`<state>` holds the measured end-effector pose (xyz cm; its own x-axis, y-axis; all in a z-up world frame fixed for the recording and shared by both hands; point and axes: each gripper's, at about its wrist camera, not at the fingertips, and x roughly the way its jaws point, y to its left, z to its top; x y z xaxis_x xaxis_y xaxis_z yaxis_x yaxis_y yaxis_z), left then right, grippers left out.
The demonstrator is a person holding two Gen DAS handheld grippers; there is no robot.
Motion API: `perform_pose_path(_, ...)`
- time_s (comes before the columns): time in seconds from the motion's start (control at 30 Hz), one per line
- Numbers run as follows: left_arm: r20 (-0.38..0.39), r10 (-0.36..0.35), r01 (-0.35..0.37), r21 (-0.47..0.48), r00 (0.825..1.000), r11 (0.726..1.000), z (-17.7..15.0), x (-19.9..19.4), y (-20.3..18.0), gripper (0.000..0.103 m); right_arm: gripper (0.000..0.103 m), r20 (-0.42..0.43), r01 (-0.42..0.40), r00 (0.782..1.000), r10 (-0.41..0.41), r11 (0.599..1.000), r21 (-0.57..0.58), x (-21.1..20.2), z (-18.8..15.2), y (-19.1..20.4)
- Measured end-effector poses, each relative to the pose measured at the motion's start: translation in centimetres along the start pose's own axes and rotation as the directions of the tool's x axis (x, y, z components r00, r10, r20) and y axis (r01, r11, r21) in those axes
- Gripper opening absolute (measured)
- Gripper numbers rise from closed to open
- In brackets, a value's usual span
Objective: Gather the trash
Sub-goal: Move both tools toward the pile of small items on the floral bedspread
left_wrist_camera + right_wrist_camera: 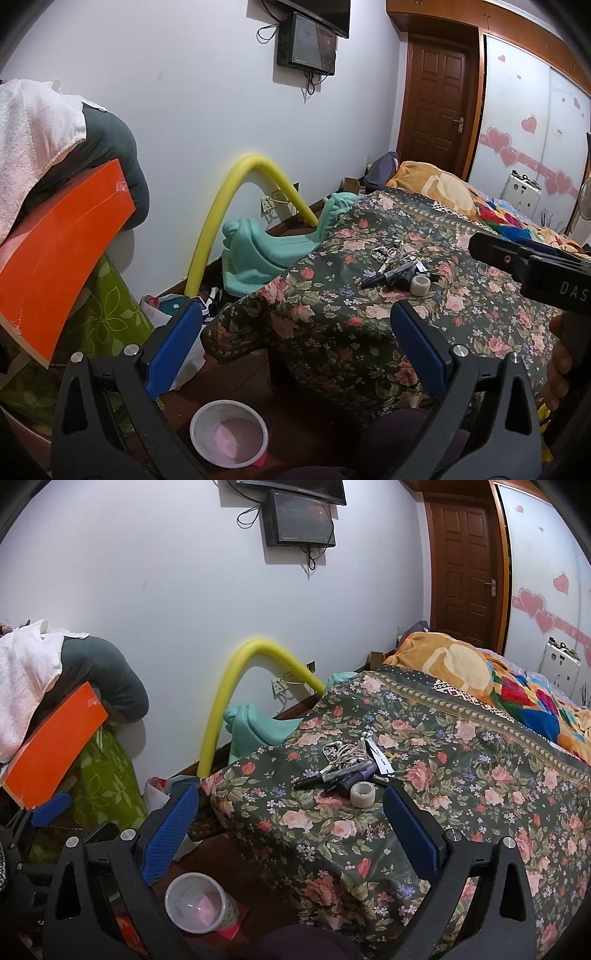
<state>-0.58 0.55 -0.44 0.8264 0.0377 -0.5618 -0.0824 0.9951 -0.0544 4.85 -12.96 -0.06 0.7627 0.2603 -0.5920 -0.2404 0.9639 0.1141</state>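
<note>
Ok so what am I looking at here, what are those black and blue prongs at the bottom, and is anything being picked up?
Those prongs are two hand-held grabbers, each carrying its own camera looking out along its fingers. One picture comes from the left tool, the other from the right tool. Both are open and hold nothing. Ahead is a bed under a floral cover with a small pile on it: a tape roll, a black marker and tangled white cables. On the floor below stands a plastic cup, seemingly a bin for the trash.
</note>
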Motion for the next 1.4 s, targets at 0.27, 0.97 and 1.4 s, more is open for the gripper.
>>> perform_pose_path(0.27, -0.001, 0.0, 0.0, 0.0, 1.0, 1.0, -0.09, 0.0, -0.07, 0.103, 0.099, 0.005, 0.001, 1.0, -0.001, 1.0, -0.005, 0.05, -0.06, 0.05)
perform_pose_path(0.97, -0.009, 0.004, -0.004, -0.004, 1.0, 1.0, -0.06, 0.22, 0.31, 0.103, 0.099, 0.004, -0.011, 1.0, 0.011, 1.0, -0.01, -0.08, -0.09, 0.61)
perform_pose_path(1.4, -0.024, 0.009, -0.009, -0.007, 1.0, 1.0, -0.25, 0.45, 0.27, 0.103, 0.099, 0.003, -0.013, 1.0, 0.013, 1.0, -0.007, -0.13, -0.06, 0.78)
